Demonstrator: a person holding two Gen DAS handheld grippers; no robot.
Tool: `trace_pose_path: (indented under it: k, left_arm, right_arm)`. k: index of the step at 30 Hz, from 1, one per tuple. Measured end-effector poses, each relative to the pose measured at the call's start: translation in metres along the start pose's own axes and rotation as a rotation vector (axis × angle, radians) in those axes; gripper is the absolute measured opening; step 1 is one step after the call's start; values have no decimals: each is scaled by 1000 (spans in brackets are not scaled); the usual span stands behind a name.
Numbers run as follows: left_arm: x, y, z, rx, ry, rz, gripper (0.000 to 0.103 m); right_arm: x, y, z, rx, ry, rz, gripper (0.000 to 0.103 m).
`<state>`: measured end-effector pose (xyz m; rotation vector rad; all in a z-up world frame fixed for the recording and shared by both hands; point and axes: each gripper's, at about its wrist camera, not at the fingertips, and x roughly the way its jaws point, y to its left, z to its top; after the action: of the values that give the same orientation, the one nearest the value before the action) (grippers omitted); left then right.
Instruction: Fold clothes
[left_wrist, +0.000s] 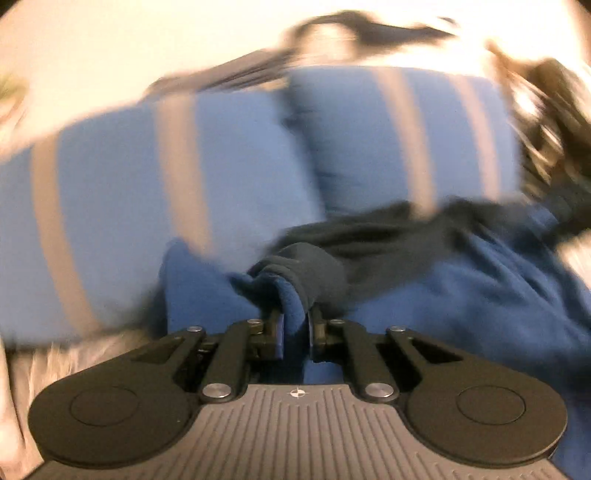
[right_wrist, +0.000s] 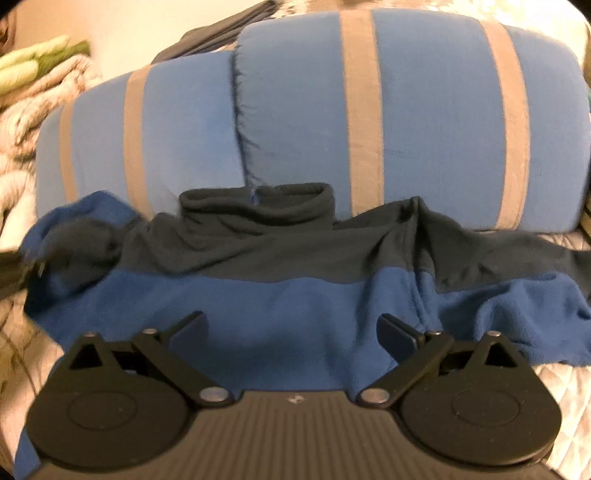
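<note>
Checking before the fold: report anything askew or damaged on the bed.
The fleece pullover lies rumpled, one end bunched in the shut left gripper. The striped blue blanket behind shows a frayed edge. Right gripper open.

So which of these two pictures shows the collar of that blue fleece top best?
The right wrist view. There the dark collar stands sharp and whole, against the striped blue cushion. In the left wrist view, motion blur smears the fleece top, and the collar cannot be made out; only a bunched part held in the left gripper looks sharp.
</note>
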<state>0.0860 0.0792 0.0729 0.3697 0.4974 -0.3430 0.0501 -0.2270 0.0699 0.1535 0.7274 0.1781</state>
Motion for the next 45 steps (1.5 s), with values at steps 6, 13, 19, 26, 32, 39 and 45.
trace_pose_path:
  k: [6, 13, 19, 26, 32, 39, 45]
  left_arm:
    - [16, -100, -39, 282, 133, -50, 39]
    - [-44, -103, -15, 204, -38, -63, 62]
    - [-57, 42, 12, -531, -88, -16, 75]
    - [-3, 167, -47, -1088, -15, 0, 74]
    - [50, 203, -83, -1233, 98, 1, 73]
    - [94, 208, -103, -1362, 148, -54, 67]
    - [107, 202, -124, -1493, 166, -17, 48]
  right_arm:
    - [8, -13, -7, 36, 38, -32, 101]
    - [1, -13, -8, 36, 44, -24, 101]
    - [-5, -9, -9, 20, 42, -1, 101]
    - [-4, -6, -9, 16, 55, -4, 101]
    - [2, 0, -11, 1, 77, 5, 101]
    - [9, 3, -13, 0, 104, 18, 101]
    - [10, 3, -13, 11, 117, 30, 101]
